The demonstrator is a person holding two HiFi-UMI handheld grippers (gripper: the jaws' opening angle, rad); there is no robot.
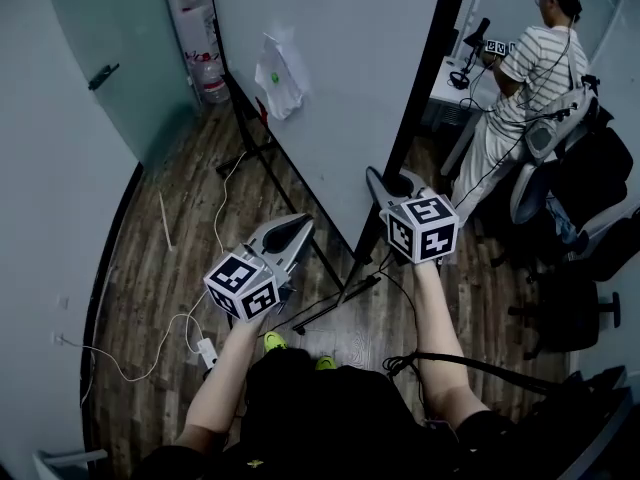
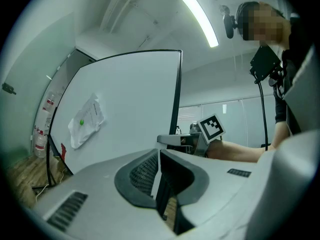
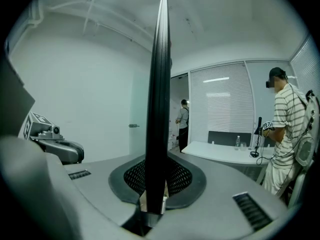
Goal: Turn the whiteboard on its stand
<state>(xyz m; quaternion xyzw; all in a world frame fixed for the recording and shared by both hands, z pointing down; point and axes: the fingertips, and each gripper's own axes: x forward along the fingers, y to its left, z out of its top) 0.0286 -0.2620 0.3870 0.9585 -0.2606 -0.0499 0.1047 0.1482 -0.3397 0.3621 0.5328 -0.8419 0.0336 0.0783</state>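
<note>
The whiteboard (image 1: 340, 78) stands on a black tripod stand (image 1: 330, 308), with a crumpled paper (image 1: 280, 73) stuck to its face. My right gripper (image 1: 385, 183) is shut on the board's black side edge (image 1: 425, 88). In the right gripper view that edge (image 3: 159, 84) rises straight up from between the pads (image 3: 180, 176). My left gripper (image 1: 290, 233) hovers just in front of the board's face (image 2: 130, 104), low down. Its jaws stand a narrow gap apart with nothing in them (image 2: 159, 179). The right gripper (image 2: 175, 140) shows in the left gripper view, at the board's edge.
A person in a striped shirt (image 1: 520, 78) stands at a white desk (image 1: 455, 78) to the far right, with dark office chairs (image 1: 575, 178) close by. Cables (image 1: 150, 358) and a power strip (image 1: 207, 351) lie on the wood floor. Water bottles (image 1: 200, 38) and a glass wall (image 1: 100, 58) stand at left.
</note>
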